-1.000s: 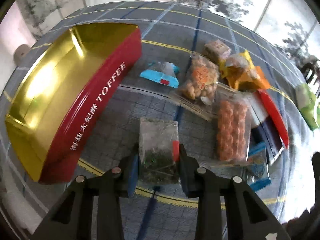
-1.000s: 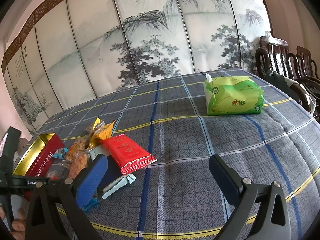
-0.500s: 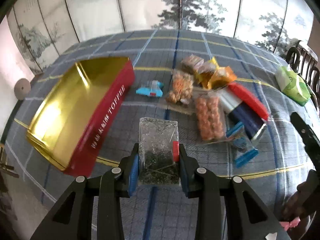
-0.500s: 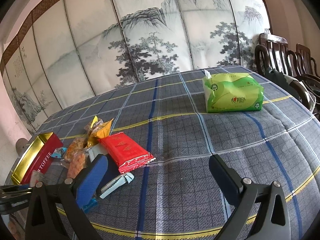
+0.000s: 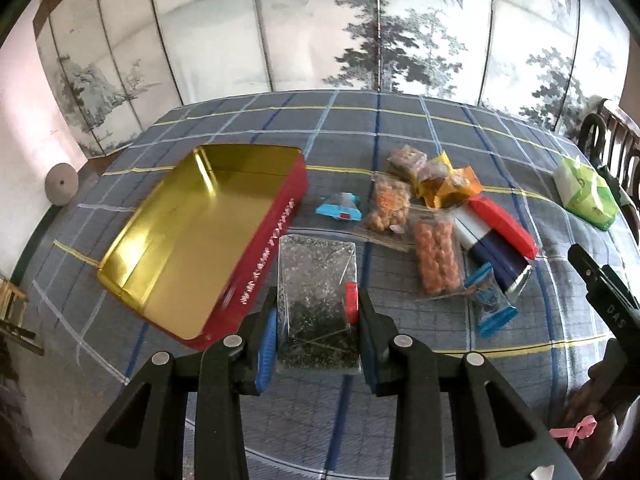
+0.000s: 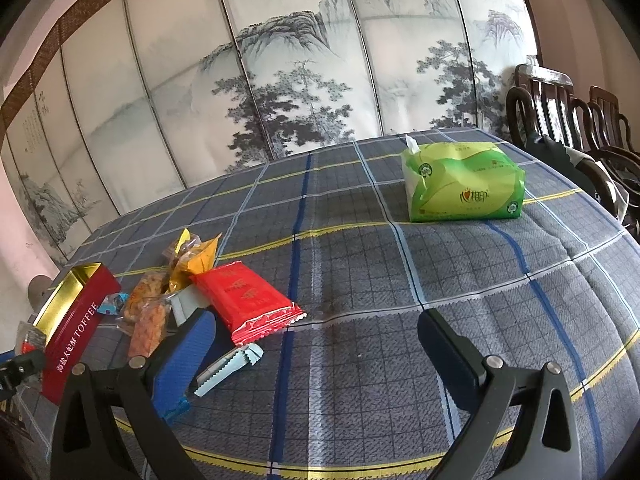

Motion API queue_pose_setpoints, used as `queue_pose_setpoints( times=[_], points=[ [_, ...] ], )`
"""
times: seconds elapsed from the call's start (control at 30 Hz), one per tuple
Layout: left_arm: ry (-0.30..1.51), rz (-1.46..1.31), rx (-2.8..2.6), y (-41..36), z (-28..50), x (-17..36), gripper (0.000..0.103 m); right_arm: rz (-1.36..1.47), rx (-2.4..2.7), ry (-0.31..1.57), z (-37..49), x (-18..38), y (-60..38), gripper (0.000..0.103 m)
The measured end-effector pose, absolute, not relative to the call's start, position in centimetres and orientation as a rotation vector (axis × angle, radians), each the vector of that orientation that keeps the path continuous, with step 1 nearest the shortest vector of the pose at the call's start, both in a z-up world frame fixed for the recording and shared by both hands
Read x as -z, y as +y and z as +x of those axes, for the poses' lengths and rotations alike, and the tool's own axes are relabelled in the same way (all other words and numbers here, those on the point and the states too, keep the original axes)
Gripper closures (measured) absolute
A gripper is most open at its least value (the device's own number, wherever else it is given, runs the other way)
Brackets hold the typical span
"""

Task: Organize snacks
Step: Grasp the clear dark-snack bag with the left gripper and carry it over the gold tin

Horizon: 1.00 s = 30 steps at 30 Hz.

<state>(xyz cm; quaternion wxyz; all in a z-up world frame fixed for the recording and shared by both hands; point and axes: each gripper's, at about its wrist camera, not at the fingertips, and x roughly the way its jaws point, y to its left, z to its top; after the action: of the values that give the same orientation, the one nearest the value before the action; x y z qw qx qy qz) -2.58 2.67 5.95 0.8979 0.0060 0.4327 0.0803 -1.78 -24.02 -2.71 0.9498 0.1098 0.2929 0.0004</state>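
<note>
My left gripper (image 5: 318,336) is shut on a clear packet of dark green snack (image 5: 316,300), held above the checked tablecloth just right of the open red toffee tin (image 5: 200,236) with its gold inside. The tin holds nothing. Loose snacks lie to the right: an orange-ball packet (image 5: 436,256), a peanut packet (image 5: 388,204), a small blue candy (image 5: 340,209), a red packet (image 5: 502,220). In the right wrist view my right gripper (image 6: 312,344) stands open over bare cloth, right of the red packet (image 6: 248,300) and the tin (image 6: 76,320).
A green tissue pack (image 6: 460,180) sits at the far right of the table. Dark wooden chairs (image 6: 560,108) stand beyond the right edge. A painted folding screen (image 6: 300,60) backs the table. The table edge runs close below both grippers.
My left gripper has risen and pulled back with the green packet, so the tin and snack pile look smaller and farther off. The right gripper has stayed put.
</note>
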Motion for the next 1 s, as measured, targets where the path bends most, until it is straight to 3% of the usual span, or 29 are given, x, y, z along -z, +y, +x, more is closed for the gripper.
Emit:
queue_pose_setpoints(
  times=[1.0],
  points=[
    [0.894,-0.015,-0.232,7.6,-4.2,-6.4,0.072,0.218,0.03,0.638,-0.6,1.9,-25.0,0.0]
  ],
)
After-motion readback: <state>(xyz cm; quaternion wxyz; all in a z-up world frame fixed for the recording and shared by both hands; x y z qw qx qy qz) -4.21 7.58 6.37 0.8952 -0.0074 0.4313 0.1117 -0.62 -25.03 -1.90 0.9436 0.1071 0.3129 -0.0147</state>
